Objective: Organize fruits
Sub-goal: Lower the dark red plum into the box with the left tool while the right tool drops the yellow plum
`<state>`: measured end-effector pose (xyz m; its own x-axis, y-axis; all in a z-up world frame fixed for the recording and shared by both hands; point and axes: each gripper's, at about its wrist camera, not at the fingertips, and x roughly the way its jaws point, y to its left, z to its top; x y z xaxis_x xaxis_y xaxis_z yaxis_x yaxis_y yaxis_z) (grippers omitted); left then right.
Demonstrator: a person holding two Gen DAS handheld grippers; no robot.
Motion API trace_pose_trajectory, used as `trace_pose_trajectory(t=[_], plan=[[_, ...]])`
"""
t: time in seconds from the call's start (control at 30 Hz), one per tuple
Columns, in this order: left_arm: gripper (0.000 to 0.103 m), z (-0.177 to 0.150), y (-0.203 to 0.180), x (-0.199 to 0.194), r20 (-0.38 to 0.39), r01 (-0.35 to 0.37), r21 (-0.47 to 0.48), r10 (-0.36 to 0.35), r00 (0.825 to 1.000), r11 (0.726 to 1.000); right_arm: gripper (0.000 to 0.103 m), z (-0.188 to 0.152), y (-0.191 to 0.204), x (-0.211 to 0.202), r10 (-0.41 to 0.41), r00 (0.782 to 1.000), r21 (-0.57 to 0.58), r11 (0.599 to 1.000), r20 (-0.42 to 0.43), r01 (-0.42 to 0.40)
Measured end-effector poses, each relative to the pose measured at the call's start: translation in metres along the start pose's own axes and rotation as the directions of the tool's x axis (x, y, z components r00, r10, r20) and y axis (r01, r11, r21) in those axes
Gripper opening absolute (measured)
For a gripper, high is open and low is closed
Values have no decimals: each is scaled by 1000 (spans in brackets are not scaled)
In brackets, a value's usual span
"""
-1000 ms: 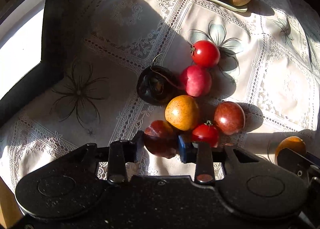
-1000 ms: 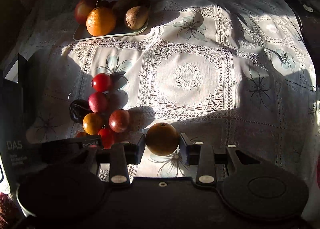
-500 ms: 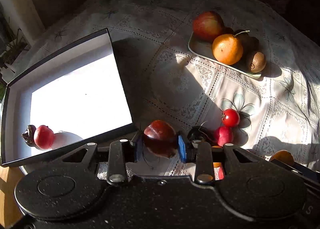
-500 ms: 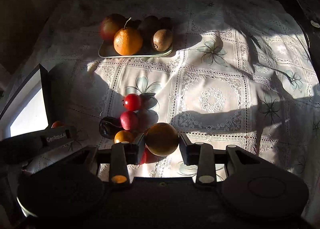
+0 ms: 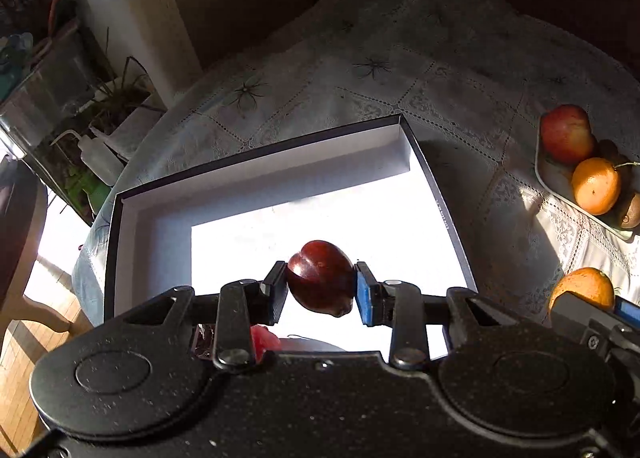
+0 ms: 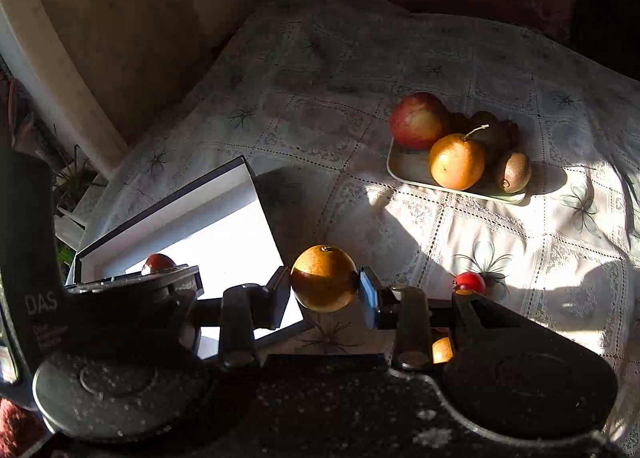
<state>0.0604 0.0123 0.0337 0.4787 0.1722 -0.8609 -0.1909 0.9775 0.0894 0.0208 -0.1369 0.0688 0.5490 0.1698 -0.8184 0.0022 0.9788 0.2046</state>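
Left wrist view shows a dark red plum (image 5: 320, 276), glossy and with a crease down one side, pinched between the pads of the left gripper (image 5: 321, 288); it hangs over the sunlit white floor of an open box (image 5: 400, 161). Two small fruits, one pinkish red (image 5: 264, 340) and one dark (image 5: 204, 338), peek out behind the gripper at the box's near end, mostly hidden.

Right wrist view shows a round yellow-orange fruit (image 6: 324, 278), finely speckled and half in shadow, squeezed between the pads of the right gripper (image 6: 325, 294). It sits just beyond the box's near right corner, above the lace tablecloth (image 6: 320, 97) rather than over the box floor.

The box has low white walls with a dark outer rim; most of its floor is bare and brightly lit. Its left wall lies close to the edge of the table, where the cloth drops away.

Well to the right of the box stands a small tray (image 6: 408, 165) holding an apple (image 6: 418, 119), an orange (image 6: 456, 161), a kiwi (image 6: 514, 171) and something dark behind them. Between box and tray the cloth is open. A small red tomato (image 6: 470, 282) and a bit of another orange fruit (image 6: 442, 350) lie on the cloth just right of the right gripper's fingers.
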Motion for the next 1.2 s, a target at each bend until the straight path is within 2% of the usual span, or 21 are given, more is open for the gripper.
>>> trace_pose_trajectory(t=[0.1,0.33,0.4,0.43,0.47,1.2], plan=[[43,2,18,8,-31,35,-36,-36,999,999,38,-5,18,19,4,999,-20,1000,-34,-5],[43,3,42,18,-60,32,-79,-37,998,996,37,-7,33,40,7,998,-32,999,-56,-8],[43,3,45,19,-55,15,-76,-19,998,997,33,-6,35,42,-2,999,-36,999,-47,0],[43,3,45,18,-54,12,-74,-16,998,997,24,-6,37,42,-9,999,-43,999,-43,7],[43,3,46,19,-56,13,-74,-17,998,997,22,-5,37,42,-17,999,-46,999,-37,15],[47,0,48,27,-96,0,-86,-8,995,996,22,-8,40,49,-19,998,-65,998,-61,15]])
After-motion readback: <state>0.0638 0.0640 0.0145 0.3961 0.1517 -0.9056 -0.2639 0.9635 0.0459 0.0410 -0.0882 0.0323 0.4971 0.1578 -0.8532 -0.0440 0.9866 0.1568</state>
